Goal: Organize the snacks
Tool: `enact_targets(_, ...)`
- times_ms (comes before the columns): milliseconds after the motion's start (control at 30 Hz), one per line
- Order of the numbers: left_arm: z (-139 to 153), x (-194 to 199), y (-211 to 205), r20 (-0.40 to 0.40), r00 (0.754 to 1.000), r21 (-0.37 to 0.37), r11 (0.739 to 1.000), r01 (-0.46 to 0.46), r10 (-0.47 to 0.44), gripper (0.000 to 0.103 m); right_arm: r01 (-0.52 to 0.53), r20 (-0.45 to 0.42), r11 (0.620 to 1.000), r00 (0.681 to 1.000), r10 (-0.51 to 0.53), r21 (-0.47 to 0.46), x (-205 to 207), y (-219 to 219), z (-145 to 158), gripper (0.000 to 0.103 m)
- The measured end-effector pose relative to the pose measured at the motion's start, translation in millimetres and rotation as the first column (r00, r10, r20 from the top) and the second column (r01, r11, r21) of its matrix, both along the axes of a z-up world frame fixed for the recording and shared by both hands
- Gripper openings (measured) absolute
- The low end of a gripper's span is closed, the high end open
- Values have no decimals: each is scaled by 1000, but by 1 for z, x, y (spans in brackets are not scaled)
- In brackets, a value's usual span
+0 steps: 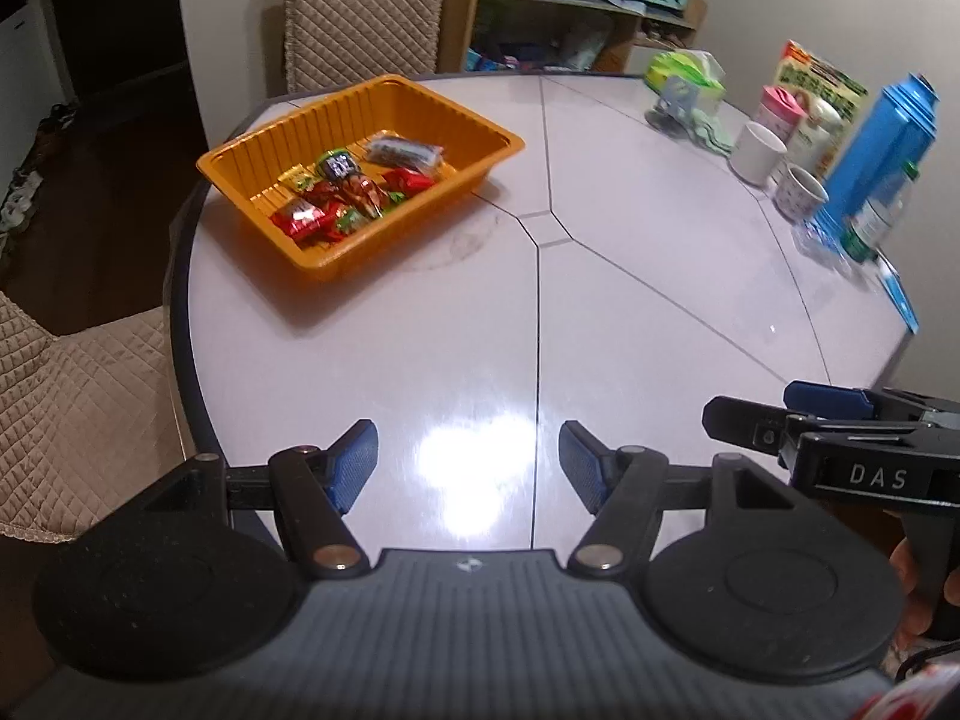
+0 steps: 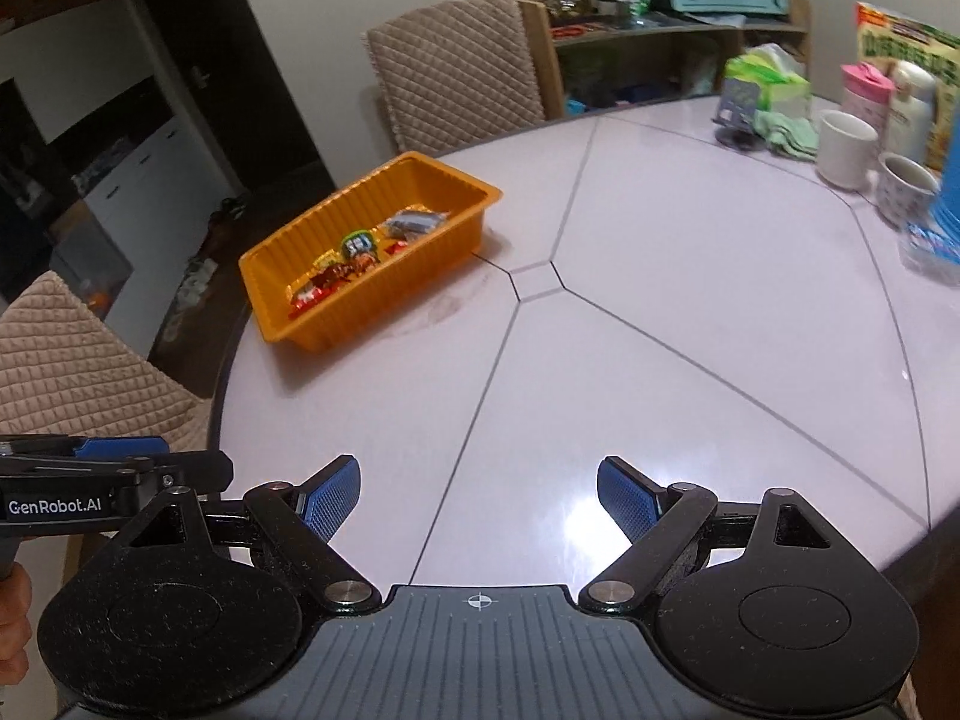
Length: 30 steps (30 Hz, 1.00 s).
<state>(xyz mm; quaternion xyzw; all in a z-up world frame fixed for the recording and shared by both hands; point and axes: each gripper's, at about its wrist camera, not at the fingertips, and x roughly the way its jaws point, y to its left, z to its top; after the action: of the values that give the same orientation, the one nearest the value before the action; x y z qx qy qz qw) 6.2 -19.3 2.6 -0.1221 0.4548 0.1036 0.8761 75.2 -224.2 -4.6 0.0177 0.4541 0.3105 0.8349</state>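
Snacks (image 1: 354, 192) in orange tray (image 1: 252, 144) | left tool (image 1: 468, 468) apart, empty | right tool (image 2: 478, 501) apart, empty

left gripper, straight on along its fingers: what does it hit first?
Likely bare table. The left gripper is open and empty, angled down at the tabletop; the tray sits farther off, to the left of that line.

We see a glossy, smooth surface (image 1: 630, 276) throwing back lamp glare. The orange tray (image 1: 420, 97) looks like thin ribbed plastic, its snacks (image 1: 354, 192) in shiny foil wrappers. The chair cover (image 2: 456, 72) is quilted cloth. Our tongs (image 1: 468, 462) carry textured blue pads (image 1: 354, 462).
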Motion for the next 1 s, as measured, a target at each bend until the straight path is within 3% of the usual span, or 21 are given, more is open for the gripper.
enact_targets(367,1,-24,-7,2,997,-4,997,75,-75,65,44,-4,999,999,-44,-12,-40,-2,2,86)
enact_targets(1000,1,-29,-10,15,995,-1,995,103,-103,66,61,0,998,998,-61,-20,-46,-2,3,86)
